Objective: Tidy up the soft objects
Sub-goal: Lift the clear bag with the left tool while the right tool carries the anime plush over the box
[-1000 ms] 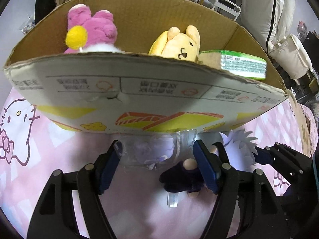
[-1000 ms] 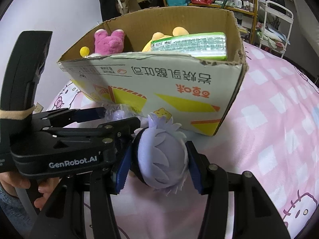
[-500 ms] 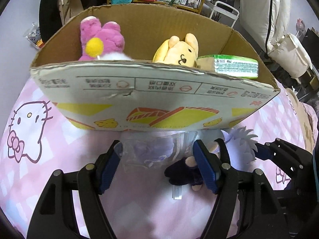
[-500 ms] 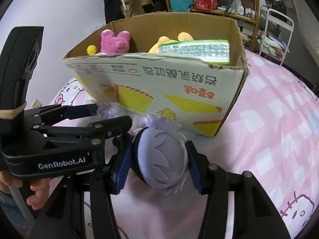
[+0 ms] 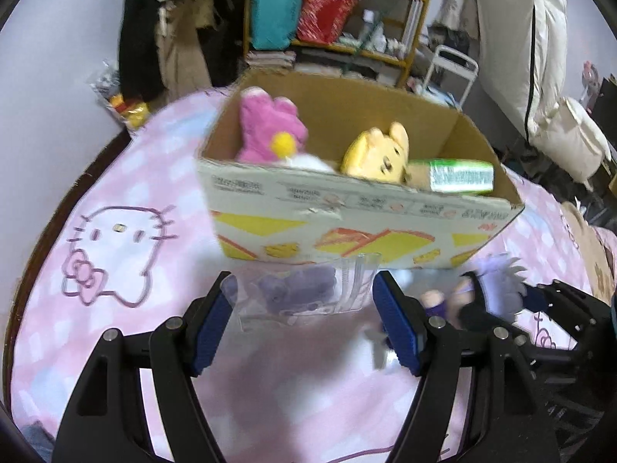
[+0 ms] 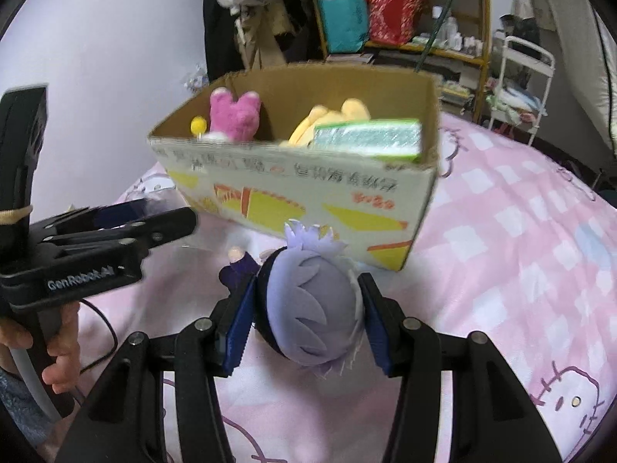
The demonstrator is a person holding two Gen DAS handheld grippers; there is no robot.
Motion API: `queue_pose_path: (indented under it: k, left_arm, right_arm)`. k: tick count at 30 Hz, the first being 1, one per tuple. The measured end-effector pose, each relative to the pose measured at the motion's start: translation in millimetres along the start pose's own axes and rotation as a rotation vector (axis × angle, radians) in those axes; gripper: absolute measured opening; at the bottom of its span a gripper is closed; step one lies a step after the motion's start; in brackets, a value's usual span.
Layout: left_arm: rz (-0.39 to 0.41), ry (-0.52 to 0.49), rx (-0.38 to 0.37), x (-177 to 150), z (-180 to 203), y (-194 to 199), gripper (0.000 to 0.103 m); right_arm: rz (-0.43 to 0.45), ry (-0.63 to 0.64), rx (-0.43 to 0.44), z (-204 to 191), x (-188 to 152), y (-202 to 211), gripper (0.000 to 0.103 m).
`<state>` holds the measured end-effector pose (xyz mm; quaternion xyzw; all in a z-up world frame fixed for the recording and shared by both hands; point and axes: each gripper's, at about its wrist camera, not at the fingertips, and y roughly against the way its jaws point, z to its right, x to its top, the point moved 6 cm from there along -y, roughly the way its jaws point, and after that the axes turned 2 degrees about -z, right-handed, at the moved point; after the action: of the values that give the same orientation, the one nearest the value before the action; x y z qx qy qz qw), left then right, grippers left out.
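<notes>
A cardboard box (image 5: pixel 347 216) (image 6: pixel 308 193) stands on the pink bed and holds a pink plush (image 5: pixel 270 131) (image 6: pixel 233 115), a yellow plush (image 5: pixel 380 154) (image 6: pixel 327 119) and a green tissue pack (image 5: pixel 461 175) (image 6: pixel 366 139). My left gripper (image 5: pixel 302 326) holds a clear bag with a purple plush (image 5: pixel 297 289) between its blue pads, in front of the box. My right gripper (image 6: pixel 308 316) is shut on the head of a lavender-haired doll (image 6: pixel 312 308) (image 5: pixel 489 289), near the box's front right corner.
The pink Hello Kitty bedspread (image 5: pixel 115 239) (image 6: pixel 520 250) covers the bed. Shelves with bags (image 5: pixel 327 11) (image 6: pixel 385 11), a white cart (image 6: pixel 524 77) and hanging clothes stand behind the box. A hand (image 6: pixel 23 347) holds the left gripper's handle.
Both grippers have pulled back and risen from the box, each still carrying its item. The box now looks farther and lower, with more of its inside showing.
</notes>
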<state>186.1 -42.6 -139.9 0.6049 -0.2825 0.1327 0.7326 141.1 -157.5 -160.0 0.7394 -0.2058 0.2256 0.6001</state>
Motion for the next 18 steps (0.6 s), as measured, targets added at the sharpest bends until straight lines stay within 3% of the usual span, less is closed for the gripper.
queue_pose_path:
  k: [9,11,18]
  left_arm:
    - [0.191,0.032,0.047,12.8,-17.9,65.4,0.072]
    - [0.26,0.032,0.033,19.4,-16.7,86.9,0.072]
    - [0.501,-0.031,0.093,36.3,-4.7,154.2,0.072]
  right_arm:
    - [0.15,-0.017,-0.03,7.4,15.1,56.3,0.055]
    - [0.183,-0.015,-0.038,7.7,19.4,68.0,0.055]
    - [0.299,-0.016,-0.051,8.6,38.5,107.6,0.055]
